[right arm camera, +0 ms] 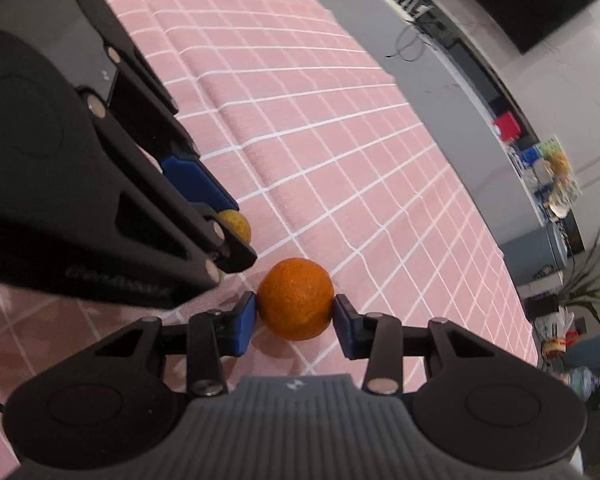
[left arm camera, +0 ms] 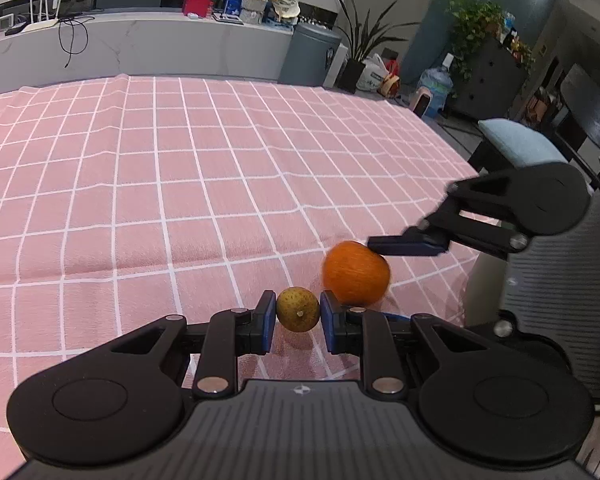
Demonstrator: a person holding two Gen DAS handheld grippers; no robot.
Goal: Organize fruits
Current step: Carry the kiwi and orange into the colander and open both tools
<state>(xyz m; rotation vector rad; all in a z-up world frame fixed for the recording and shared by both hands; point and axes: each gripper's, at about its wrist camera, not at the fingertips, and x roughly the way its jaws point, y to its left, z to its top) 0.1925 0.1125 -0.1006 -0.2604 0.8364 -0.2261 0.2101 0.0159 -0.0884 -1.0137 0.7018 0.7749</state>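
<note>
- The left wrist view looks forward and down along its own black two-finger gripper point(left arm camera: 298, 316), close above the pink cloth with white grid lines point(left arm camera: 140, 200), facing a long grey shelf point(left arm camera: 140, 40) at the far wall.
- The right wrist view sits equally close over its gripper point(right arm camera: 295, 312), tilted (the same shelf point(right arm camera: 460, 92) runs diagonally).
- Both share the round orange fruit point(left arm camera: 356, 272) point(right arm camera: 296, 298) and the small yellow-green fruit point(left arm camera: 298, 309) point(right arm camera: 236, 224).
</note>
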